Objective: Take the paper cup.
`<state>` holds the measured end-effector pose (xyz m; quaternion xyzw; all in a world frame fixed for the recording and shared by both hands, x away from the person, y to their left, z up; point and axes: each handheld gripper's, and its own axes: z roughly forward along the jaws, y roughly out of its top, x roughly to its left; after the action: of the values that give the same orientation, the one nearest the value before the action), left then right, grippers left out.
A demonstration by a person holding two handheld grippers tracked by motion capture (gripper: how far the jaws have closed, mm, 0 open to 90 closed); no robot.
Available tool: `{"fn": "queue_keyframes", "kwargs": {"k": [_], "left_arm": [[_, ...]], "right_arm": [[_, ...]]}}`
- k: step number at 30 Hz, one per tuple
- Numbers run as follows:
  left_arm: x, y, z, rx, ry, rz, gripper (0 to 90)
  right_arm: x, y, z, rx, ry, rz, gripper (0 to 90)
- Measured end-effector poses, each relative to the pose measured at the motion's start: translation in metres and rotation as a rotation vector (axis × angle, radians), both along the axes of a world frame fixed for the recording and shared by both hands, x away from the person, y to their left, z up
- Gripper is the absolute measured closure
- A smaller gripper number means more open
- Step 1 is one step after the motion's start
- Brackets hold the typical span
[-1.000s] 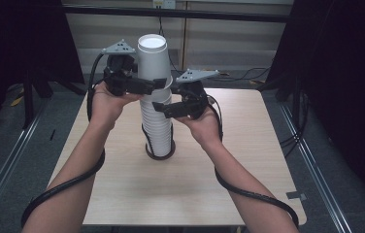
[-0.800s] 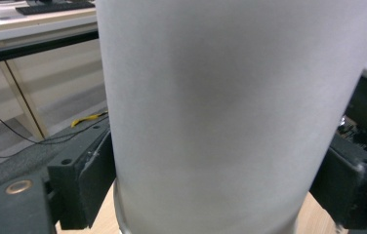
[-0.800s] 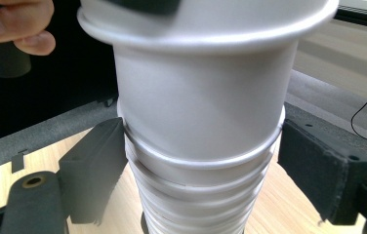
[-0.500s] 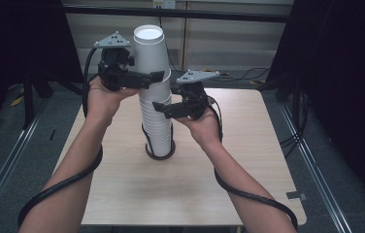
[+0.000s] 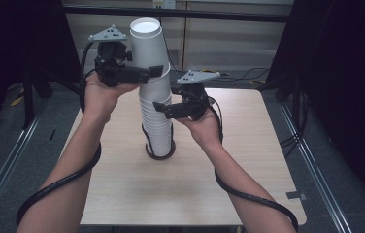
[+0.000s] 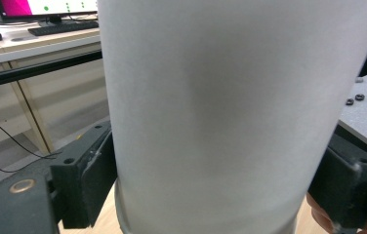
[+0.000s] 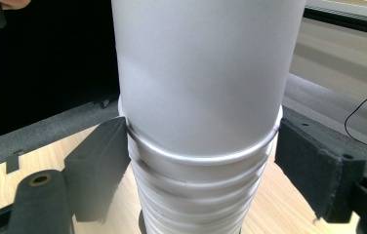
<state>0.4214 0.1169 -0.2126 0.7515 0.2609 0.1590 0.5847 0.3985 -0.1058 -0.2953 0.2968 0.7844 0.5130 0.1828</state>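
A tall stack of white paper cups (image 5: 157,121) stands upside down in the middle of the counter (image 5: 122,184). The stack sits on a dark round ring (image 5: 160,153) on the wood. The rims of the cups show as many thin bands, one over the other.

The top cup (image 5: 147,46) is white too, with its flat bottom up. It sits higher than the rest, with its rim near the top of the stack. It leans a little to the left in the high view.

The left tool (image 5: 151,72) is up high, at the lower part of the top cup. In the left gripper view the top cup (image 6: 230,112) sits between the two black jaws, and both jaws press on its sides. The left tool is clamped on the top cup. Its jaws have just been closing a bit more on it.

The right tool (image 5: 163,108) is lower, at the side of the stack, just under the top cup's rim. In the right gripper view the stack (image 7: 196,190) is between its jaws. The left jaw touches the rims. The right jaw looks just beside them, and I cannot tell if it presses. These jaws have just been closing too, with the stack between them.

A person's hands hold both tools, and black cables (image 5: 59,187) hang by the arms. The floor (image 5: 6,145) around the counter is grey.
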Motion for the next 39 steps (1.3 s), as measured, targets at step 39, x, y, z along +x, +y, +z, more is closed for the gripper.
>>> {"fn": "queue_keyframes", "kwargs": {"k": [39], "left_arm": [[-0.007,0.011,0.017,-0.075,-0.038,0.006,18.2]], "right_arm": [[-0.001,0.0,-0.003,0.016,-0.004,-0.006,19.6]]}}
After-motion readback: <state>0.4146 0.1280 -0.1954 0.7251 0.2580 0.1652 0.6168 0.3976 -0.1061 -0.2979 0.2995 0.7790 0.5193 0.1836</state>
